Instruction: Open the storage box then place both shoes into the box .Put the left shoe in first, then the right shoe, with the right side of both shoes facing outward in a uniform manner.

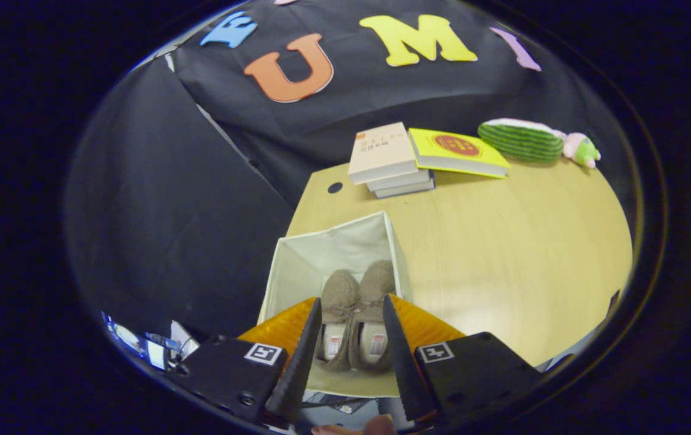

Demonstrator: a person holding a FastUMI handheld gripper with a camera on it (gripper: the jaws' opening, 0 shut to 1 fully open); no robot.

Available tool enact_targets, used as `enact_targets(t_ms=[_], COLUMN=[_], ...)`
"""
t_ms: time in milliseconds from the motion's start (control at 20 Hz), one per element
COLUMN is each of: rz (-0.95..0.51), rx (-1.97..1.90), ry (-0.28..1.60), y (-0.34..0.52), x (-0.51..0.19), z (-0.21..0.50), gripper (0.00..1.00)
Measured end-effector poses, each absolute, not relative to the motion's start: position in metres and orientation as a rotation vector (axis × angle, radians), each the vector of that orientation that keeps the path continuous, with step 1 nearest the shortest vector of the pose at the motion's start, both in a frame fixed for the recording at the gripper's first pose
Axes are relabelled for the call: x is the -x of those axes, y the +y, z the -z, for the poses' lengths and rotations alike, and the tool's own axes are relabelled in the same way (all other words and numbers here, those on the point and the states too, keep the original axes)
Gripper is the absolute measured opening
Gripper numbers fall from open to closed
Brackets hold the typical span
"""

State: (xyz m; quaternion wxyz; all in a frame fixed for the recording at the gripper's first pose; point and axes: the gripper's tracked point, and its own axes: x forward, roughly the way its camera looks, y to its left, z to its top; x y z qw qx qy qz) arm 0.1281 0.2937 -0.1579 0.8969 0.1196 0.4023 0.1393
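Observation:
A cream fabric storage box (297,266) stands open on the wooden table, near its left front corner. Two tan slip-on shoes lie side by side on the box floor, the left one (338,296) and the right one (375,284), toes pointing away from me. My gripper (351,305) hangs above the box mouth, looking down into it. Its fingers are apart, with the shoes seen in the gap below them. Nothing is held between the fingers (308,344).
On the wooden table (502,254), a stack of books (384,160) and a yellow book (457,151) lie at the far edge. A green striped plush toy (523,140) lies to their right. Black cloth walls stand behind and to the left.

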Motion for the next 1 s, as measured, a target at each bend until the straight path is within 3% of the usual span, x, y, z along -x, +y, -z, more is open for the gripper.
enact_targets(t_ms=[250, 350, 450, 600, 1000], rz=[-0.242, -0.237, -0.211, -0.194, -0.105], rx=[-0.179, -0.149, -0.120, -0.048, -0.022], ry=[0.576, 0.468, 0.355, 0.198, 0.018], y=[0.275, 0.260, 0.239, 0.207, 0.126], x=[-0.123, -0.114, -0.104, -0.084, -0.025], z=[0.105, 0.079, 0.050, 0.008, -0.022], gripper=[0.72, 0.82, 0.82, 1.00, 1.00])
